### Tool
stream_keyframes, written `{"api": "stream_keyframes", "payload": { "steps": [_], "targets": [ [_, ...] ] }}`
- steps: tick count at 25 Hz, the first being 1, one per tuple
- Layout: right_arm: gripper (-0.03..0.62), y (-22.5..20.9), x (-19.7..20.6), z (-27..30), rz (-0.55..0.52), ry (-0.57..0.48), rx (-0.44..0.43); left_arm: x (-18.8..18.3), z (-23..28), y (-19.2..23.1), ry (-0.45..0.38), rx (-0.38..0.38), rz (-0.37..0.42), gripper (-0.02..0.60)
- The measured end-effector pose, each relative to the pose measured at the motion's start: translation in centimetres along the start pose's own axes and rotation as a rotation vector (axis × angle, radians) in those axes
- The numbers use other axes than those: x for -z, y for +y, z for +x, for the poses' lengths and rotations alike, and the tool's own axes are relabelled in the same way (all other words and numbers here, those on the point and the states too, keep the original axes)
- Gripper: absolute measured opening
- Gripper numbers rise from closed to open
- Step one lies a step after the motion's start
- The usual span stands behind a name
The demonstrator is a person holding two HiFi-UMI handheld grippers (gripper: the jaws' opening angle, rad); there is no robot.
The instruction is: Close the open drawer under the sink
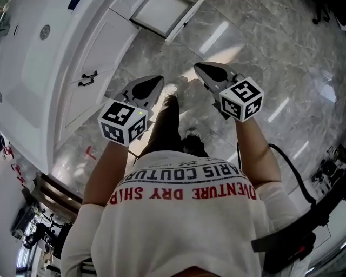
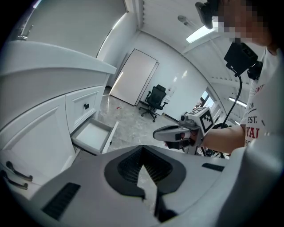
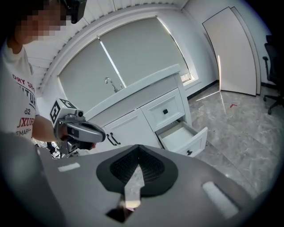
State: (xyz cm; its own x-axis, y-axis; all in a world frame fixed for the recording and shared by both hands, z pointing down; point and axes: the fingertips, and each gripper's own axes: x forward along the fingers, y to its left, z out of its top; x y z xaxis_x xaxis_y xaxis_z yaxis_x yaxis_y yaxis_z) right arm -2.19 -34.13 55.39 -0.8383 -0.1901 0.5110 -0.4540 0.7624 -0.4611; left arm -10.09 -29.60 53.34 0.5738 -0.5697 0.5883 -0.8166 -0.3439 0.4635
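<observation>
The white drawer stands pulled out from the white sink cabinet, low near the floor; it also shows as the drawer and the drawer, and looks empty inside. My left gripper and right gripper are held side by side in front of the person, above the marble floor and well short of the drawer. Both are shut with nothing between the jaws. The left gripper points past the cabinet's side; the right gripper points toward the cabinet front.
A faucet rises over the counter. Cabinet doors with dark handles sit left of the drawer. A white board leans on the far wall, with an office chair beside it. Red tape marks the floor.
</observation>
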Motion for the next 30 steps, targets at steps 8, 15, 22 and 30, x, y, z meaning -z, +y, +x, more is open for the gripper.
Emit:
{"api": "stream_keyframes", "payload": {
  "steps": [8, 15, 22, 30],
  "targets": [
    [0.002, -6.9, 1.4, 6.8, -0.081, 0.051, 0.122, 0.9, 3.5, 5.4, 0.024, 0.010, -0.027, 0.002],
    [0.002, -10.4, 1.1, 10.7, -0.128, 0.079, 0.185, 0.6, 6.0, 8.4, 0.062, 0.045, -0.012, 0.002],
    [0.002, -15.5, 6.3, 14.0, -0.108, 0.170, 0.205, 1.5, 9.7, 11.0, 0.071, 0.025, -0.049, 0.002],
    [0.002, -18.5, 11.2, 18.9, -0.170, 0.288, 0.176, 2.8, 11.1, 12.2, 0.087, -0.023, -0.015, 0.002]
  ]
}}
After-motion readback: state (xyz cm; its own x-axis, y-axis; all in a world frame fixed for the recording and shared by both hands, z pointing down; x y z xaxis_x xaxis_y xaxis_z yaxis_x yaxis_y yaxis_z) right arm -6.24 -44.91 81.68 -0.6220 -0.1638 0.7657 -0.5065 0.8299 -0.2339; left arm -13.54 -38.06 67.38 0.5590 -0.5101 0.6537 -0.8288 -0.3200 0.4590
